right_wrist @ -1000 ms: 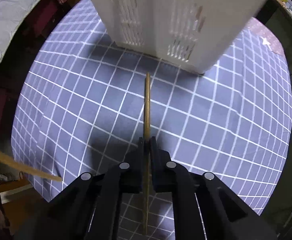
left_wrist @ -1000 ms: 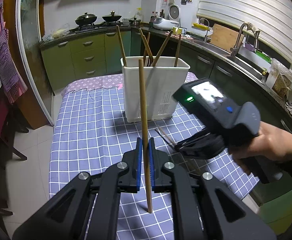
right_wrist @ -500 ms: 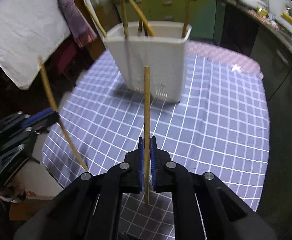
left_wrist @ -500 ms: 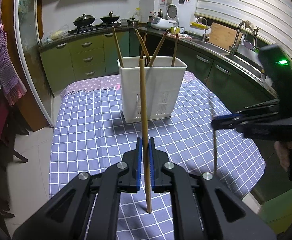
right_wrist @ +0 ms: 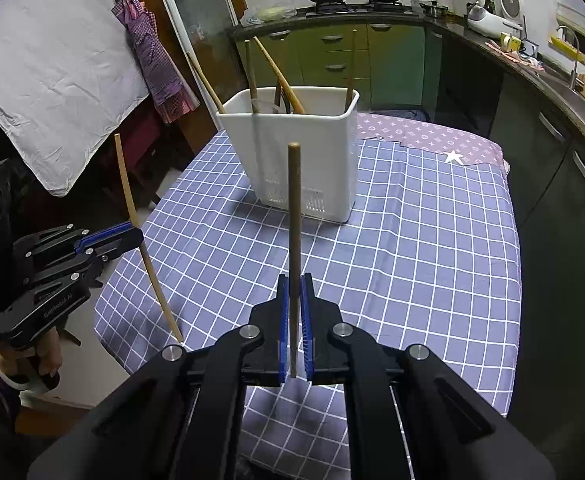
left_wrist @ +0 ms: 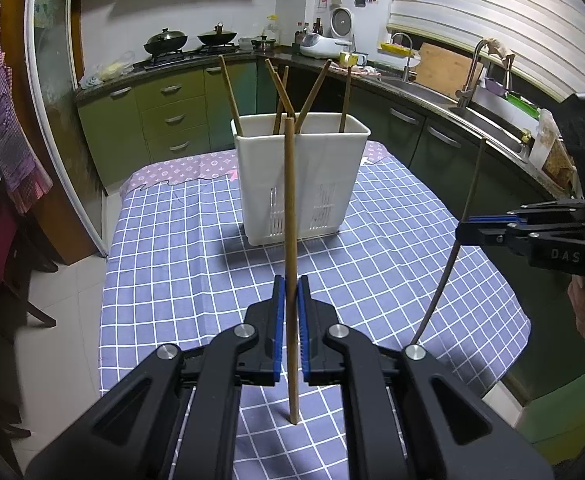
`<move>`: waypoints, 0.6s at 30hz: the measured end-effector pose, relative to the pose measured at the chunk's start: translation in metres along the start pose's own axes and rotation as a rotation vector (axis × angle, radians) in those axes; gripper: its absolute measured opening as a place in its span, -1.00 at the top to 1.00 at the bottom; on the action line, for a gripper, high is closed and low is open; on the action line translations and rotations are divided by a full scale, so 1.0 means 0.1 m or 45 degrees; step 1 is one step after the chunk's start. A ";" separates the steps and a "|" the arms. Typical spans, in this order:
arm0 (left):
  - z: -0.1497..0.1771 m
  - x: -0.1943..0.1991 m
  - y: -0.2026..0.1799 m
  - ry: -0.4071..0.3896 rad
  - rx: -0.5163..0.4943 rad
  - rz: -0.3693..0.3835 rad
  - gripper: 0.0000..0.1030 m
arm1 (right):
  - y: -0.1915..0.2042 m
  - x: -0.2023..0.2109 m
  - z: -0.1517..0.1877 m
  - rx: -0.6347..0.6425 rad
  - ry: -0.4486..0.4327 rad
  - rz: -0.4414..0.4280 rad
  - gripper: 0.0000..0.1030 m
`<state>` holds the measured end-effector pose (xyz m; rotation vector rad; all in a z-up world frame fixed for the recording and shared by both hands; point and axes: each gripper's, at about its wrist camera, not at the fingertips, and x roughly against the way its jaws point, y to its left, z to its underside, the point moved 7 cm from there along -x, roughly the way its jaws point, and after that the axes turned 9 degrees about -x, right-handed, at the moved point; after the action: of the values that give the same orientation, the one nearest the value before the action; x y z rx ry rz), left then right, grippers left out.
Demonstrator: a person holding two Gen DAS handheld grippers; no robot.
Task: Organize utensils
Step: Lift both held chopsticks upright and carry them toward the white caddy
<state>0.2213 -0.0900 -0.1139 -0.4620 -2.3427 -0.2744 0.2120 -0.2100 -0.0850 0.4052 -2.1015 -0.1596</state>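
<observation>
Wooden chopsticks are clamped upright in both grippers, above a checked cloth [left_wrist: 180,248] on the table. From the left wrist view, the left gripper [left_wrist: 291,304] pinches its chopstick [left_wrist: 290,208] between blue pads, with the stick's lower end hanging below the jaws; this view alone shows the sink [left_wrist: 488,120] and counter along the right wall, close to the table's right edge. At its far right the right gripper [left_wrist: 462,232] holds a second stick [left_wrist: 466,208] that looks thin and dark there, perhaps from the dim light. The right wrist view shows what the first hides: at far left a hand [right_wrist: 48,354] under the left gripper [right_wrist: 134,236], off the table's left edge, with the stick tilted. It also shows the white sheet [right_wrist: 52,80] and apron [right_wrist: 148,52] hanging on the left. In the middle the right gripper [right_wrist: 294,300] is closed on its stick [right_wrist: 294,216], vertical. A white holder [right_wrist: 296,152] stands mid-table with several chopsticks [right_wrist: 280,76] leaning in it, and bare cloth lies between it and both grippers.
</observation>
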 end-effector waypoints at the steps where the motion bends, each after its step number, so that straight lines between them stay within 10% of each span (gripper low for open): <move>1: 0.00 0.01 -0.01 -0.002 -0.002 -0.001 0.87 | 0.01 0.01 0.00 0.000 0.001 -0.006 0.87; 18: -0.04 0.08 0.03 -0.020 -0.007 -0.003 0.88 | 0.05 0.07 -0.02 0.021 -0.015 -0.009 0.87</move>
<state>0.2193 -0.0862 -0.1053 -0.4658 -2.3583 -0.2792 0.2093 -0.2076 -0.0772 0.4223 -2.1144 -0.1489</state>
